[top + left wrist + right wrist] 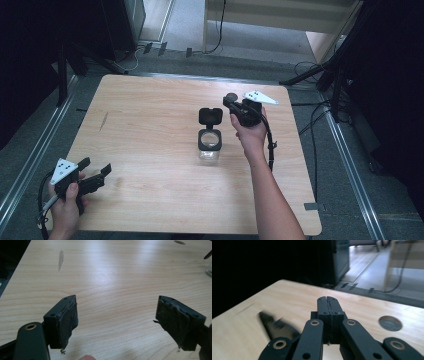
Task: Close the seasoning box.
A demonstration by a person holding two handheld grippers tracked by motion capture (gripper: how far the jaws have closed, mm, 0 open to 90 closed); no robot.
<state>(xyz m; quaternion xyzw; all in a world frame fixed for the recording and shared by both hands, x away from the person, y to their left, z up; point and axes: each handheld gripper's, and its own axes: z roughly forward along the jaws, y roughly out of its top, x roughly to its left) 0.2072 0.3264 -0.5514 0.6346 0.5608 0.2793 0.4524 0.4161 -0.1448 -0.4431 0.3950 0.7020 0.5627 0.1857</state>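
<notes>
While the clear jar stood near the middle of the tabletop, its black flip lid was swung up and back on its hinge, leaving the mouth open. The right hand-held gripper hovered just beyond and to the right of the jar, its jaws pressed flat together with nothing between them, as the right gripper view showed. The left hand-held gripper sat well apart, near the front left corner of the tabletop, its jaws spread wide and empty over bare wood.

The jar looked like a small, light container of clear plastic or glass with a black collar; which material it was could not be told. It would likely be stiff but smooth-walled, so slippery under the pads and easy to tip or slide if pushed on one side. The black collar below the rim seemed the safest place to grip. The hinged lid appeared thin and would best be pressed down on its free edge while the body was steadied.
</notes>
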